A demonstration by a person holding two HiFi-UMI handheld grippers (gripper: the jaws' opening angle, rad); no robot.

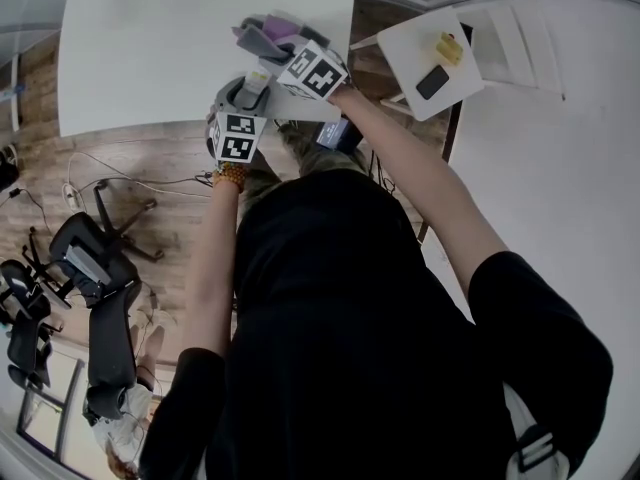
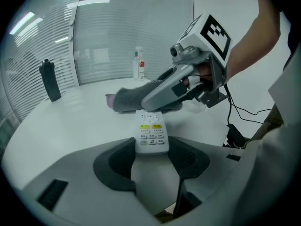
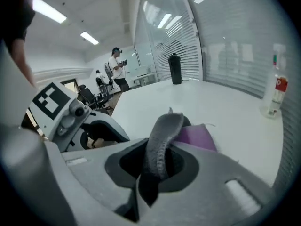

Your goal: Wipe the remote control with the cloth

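Observation:
A white remote control with yellow and grey buttons lies over the white table's near edge, and my left gripper is shut on its near end. Over the remote's far end rests a grey cloth with a purple side. My right gripper is shut on a fold of that cloth. In the head view both grippers sit side by side at the table edge, the left gripper below the right gripper, with the cloth just beyond them.
A black bottle and a clear spray bottle stand far back on the table. A small white side table at the right carries a yellow object and a black phone. Office chairs and cables lie on the floor to the left.

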